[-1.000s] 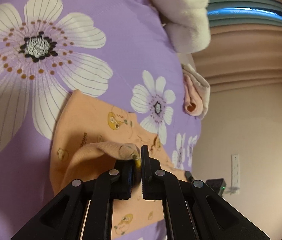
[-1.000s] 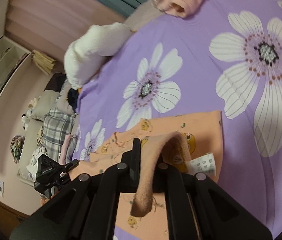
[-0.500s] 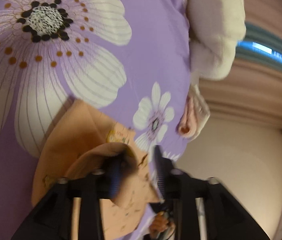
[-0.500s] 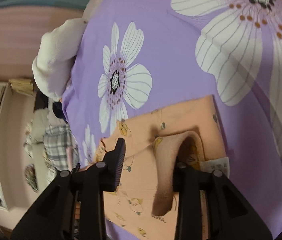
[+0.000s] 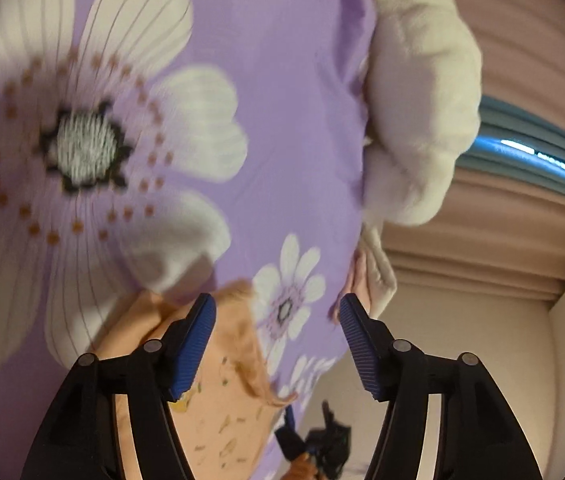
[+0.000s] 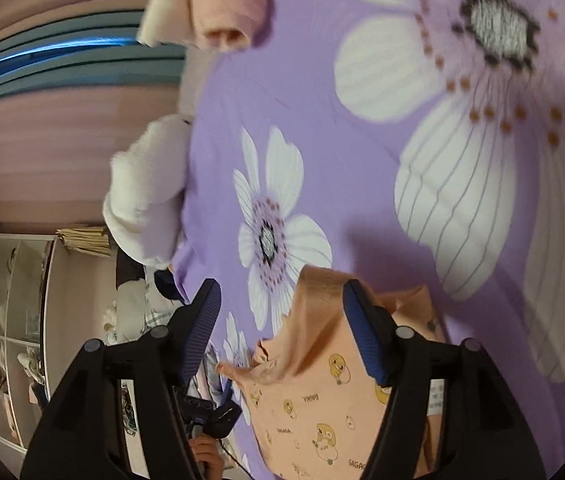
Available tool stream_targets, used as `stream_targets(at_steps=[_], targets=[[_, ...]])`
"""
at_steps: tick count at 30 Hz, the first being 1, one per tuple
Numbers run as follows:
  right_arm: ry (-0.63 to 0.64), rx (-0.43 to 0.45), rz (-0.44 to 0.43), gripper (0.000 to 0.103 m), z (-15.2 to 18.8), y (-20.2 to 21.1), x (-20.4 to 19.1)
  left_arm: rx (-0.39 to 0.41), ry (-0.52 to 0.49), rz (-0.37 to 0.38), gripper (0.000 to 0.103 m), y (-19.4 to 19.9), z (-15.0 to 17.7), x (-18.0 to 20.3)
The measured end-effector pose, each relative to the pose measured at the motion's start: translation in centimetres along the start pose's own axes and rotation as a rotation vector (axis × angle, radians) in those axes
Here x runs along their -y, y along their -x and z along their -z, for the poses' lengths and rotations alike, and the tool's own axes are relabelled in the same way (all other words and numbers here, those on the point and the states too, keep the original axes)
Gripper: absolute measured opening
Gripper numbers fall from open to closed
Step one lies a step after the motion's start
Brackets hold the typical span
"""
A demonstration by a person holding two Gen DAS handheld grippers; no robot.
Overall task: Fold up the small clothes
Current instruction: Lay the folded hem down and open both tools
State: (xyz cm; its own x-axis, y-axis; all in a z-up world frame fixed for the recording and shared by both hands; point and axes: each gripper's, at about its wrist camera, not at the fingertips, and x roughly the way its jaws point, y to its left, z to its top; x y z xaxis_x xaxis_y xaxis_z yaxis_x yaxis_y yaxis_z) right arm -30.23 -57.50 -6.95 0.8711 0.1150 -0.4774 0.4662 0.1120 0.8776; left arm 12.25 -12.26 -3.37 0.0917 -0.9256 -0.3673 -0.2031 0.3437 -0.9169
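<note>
A small orange garment [image 6: 314, 400] with cartoon prints lies on the purple flowered bedsheet [image 6: 342, 152]. My right gripper [image 6: 282, 332] is over it with its jaws opening. A raised fold of the fabric stands between them, leaning by the right finger [image 6: 362, 332], and nothing pinches it. A white label [image 6: 438, 396] shows at the garment's edge. In the left wrist view the same garment [image 5: 218, 412] lies low and blurred by the left finger [image 5: 198, 344]. My left gripper [image 5: 278, 340] has its jaws opening too, with no cloth pressed between the pads.
A white fluffy item [image 5: 414, 100] and a folded pink cloth [image 6: 226, 8] lie at the bed's far edge. Curtains [image 5: 522, 220] hang beyond it. A shelf unit [image 6: 14, 320] and heaped clothes stand beside the bed. Each view shows the other gripper [image 6: 210, 416] low down.
Both grippers were shut on folds of the orange garment and have let go, jaws spreading wide. Both views have rolled and shifted, and the garment has dropped toward the sheet.
</note>
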Motion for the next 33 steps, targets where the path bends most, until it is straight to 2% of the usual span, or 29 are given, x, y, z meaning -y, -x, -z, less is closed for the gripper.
stream_targets(at_steps=[3, 5, 7, 9, 11, 12, 15, 16, 19, 21, 22, 26, 33], targets=[[0.082, 0.009, 0.034, 0.064, 0.3, 1.4, -0.6, -0.017, -0.094, -0.059, 0.064, 0.6, 0.4, 1.3], [0.219, 0.005, 0.089, 0.064, 1.5, 2.3, -1.7, -0.041, -0.219, -0.133, 0.064, 0.9, 1.7, 2.3], [0.360, 0.015, 0.162, 0.058, 2.9, 2.7, -2.8, -0.070, -0.371, -0.218, 0.064, 0.9, 3.7, 3.3], [0.500, 0.020, 0.251, 0.040, 4.7, 3.2, -3.8, -0.107, -0.528, -0.283, 0.064, 0.9, 6.3, 3.9], [0.626, 0.010, 0.341, 0.029, 6.8, 3.2, -4.2, -0.126, -0.648, -0.321, 0.064, 0.8, 8.4, 3.9], [0.682, 0.001, 0.374, 0.024, 7.8, 3.1, -4.2, -0.135, -0.700, -0.343, 0.060, 0.8, 9.5, 3.9], [0.782, -0.046, 0.405, 0.016, 10.3, 2.6, -3.2, -0.175, -0.827, -0.374, 0.051, 0.9, 12.6, 2.8], [0.813, -0.056, 0.427, 0.014, 11.1, 2.3, -2.9, -0.182, -0.849, -0.388, 0.047, 1.0, 13.1, 2.4], [0.883, -0.082, 0.526, 0.008, 12.9, 1.5, -1.6, -0.197, -0.908, -0.452, 0.047, 1.1, 14.3, 0.8], [0.931, -0.105, 0.616, 0.004, 14.1, 1.3, -0.7, -0.215, -0.910, -0.484, 0.044, 1.3, 14.5, -0.5], [0.940, -0.118, 0.634, 0.004, 14.5, 0.8, -0.7, -0.217, -0.902, -0.499, 0.043, 1.5, 14.6, -1.3], [0.997, -0.170, 0.759, 0.000, 16.2, 1.4, 1.0, -0.244, -0.867, -0.473, 0.043, 3.6, 15.4, -3.7], [0.982, -0.225, 0.746, 0.000, 17.9, 3.3, 2.0, -0.276, -0.869, -0.443, 0.043, 6.3, 16.9, -4.3]])
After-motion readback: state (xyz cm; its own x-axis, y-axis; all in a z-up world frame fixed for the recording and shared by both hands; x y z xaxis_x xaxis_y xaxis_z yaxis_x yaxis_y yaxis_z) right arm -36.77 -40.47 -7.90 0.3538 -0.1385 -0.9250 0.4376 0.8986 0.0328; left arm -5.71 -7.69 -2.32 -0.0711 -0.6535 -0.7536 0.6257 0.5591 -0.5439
